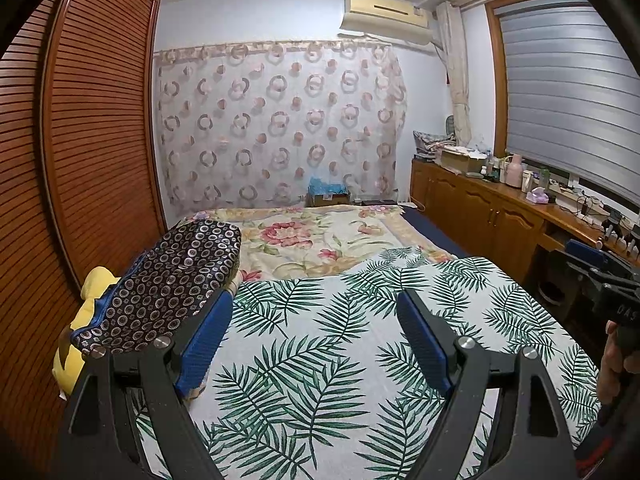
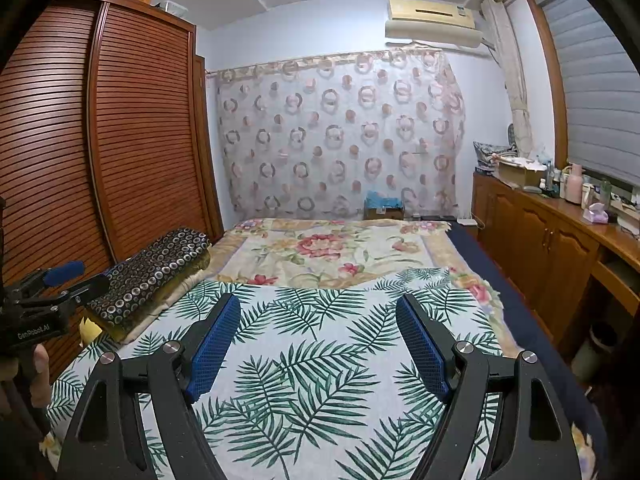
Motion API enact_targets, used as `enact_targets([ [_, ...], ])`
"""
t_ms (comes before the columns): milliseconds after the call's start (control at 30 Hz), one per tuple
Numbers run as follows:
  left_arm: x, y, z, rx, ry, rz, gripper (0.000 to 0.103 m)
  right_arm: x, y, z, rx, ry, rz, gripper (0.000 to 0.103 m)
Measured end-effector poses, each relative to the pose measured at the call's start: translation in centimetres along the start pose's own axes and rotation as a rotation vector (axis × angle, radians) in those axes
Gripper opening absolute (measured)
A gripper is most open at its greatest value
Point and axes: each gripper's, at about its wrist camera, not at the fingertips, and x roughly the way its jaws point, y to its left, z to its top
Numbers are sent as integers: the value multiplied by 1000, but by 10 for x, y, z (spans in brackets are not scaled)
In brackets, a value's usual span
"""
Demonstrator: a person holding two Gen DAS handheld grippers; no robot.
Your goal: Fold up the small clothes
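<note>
Left wrist view, near: left gripper [image 1: 316, 344] fills the bottom of the frame, its blue pads spread wide with nothing between them, held above the leaf-print cloth [image 1: 320, 360].
Right wrist view, near: right gripper [image 2: 318, 344] at the bottom centre, likewise spread and holding nothing, above the same leaf-print cloth [image 2: 320, 360]; the left gripper [image 2: 60, 280] shows at the left edge, held in a hand [image 2: 36, 376].
Task's thing: no small garment lies plainly spread on the cloth; the working area between both pairs of fingers is bare print.
Possible clothes: at middle left, a dark circle-print fabric [image 1: 168, 280] lies folded or bundled on something yellow [image 1: 80, 340] at the bed's edge; whether these are garments I cannot tell.
Progress: this fits either a pile waiting to be folded or a piece already folded and set aside; the pictures do not settle which.
Middle distance: a floral blanket [image 2: 328, 252] covers the bed beyond the leaf-print cloth.
Left side: a slatted wooden wardrobe [image 1: 92, 140] stands close against the bed, leaving little room beside the bundle.
Right side: a wooden cabinet [image 2: 552, 248] with bottles and boxes on top, well apart from the cloth.
Far: a circle-pattern curtain [image 1: 280, 120] on the back wall, an air conditioner [image 1: 384, 12] at upper right.
In the way: nothing lies on the cloth's middle.
</note>
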Motion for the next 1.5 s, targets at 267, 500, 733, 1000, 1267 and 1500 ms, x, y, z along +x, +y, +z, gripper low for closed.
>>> enact_targets([
  [267, 0, 0, 0, 0, 0, -1, 85, -1, -1, 0, 0, 0, 0, 81],
  [500, 0, 0, 1, 1, -2, 2, 85, -3, -3, 1, 1, 1, 0, 81],
  [733, 0, 0, 0, 1, -2, 2, 85, -5, -4, 1, -1, 2, -1, 82],
  [1000, 0, 0, -1, 1, -2, 1, 85, -5, -4, 1, -1, 2, -1, 81],
  [1267, 0, 0, -1, 0, -4, 1, 85, -6, -5, 2, 0, 2, 0, 81],
  [1500, 0, 0, -1, 1, -4, 1, 85, -6, -4, 2, 1, 4, -4, 81],
])
